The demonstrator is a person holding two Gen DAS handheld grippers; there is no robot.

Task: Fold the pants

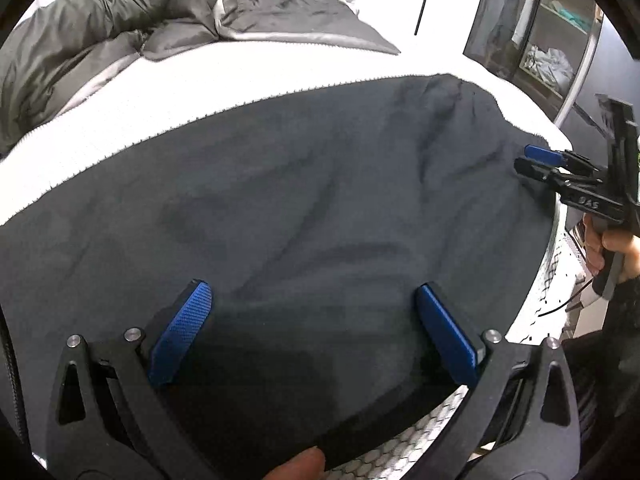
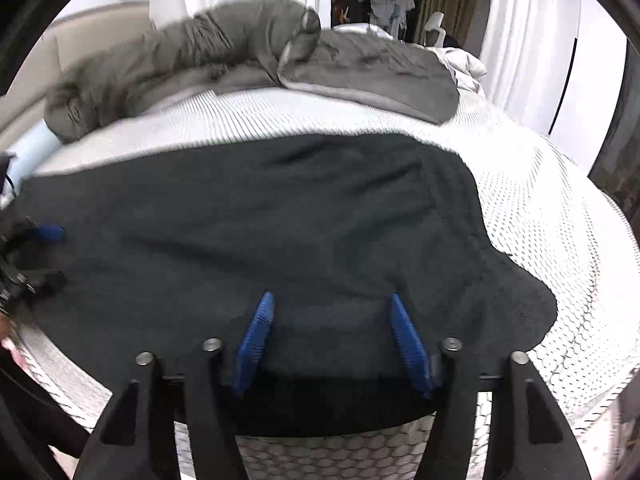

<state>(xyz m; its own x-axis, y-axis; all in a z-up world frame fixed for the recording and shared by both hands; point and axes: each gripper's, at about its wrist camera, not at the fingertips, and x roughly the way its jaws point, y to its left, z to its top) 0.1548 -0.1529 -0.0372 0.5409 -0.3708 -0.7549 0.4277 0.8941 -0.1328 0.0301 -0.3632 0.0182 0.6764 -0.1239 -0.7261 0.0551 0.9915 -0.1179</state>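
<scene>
While the dark pants (image 1: 304,200) are lying spread across the white mattress (image 1: 168,92) of the bed, close to its near edge, both sets of tongs are hanging over the cloth with nothing between their pads. The left tongs (image 1: 316,332) are standing wide apart above the near hem, their blue pads clear of the fabric as far as the view is showing. The right tongs (image 2: 332,340) are also standing apart, hovering over the near edge at the rounded end of the garment; in the left wrist view they are appearing at the far right, over the cloth's edge (image 1: 540,164), with a hand gripping the handle below.

Judging from this, the step in hand is taking hold of the near edge at two places so the pants can be folded over. To do it well, each pair of tongs should be coming down at the hem itself, one pad sliding under the cloth and one over, catching all layers rather than only the top one. Both grips should be sitting on the same edge, well apart, so the fold is lifting evenly. A grey duvet (image 2: 208,52) is lying bunched at the far side, well clear of the pants, so it is posing little risk of snagging.
</scene>
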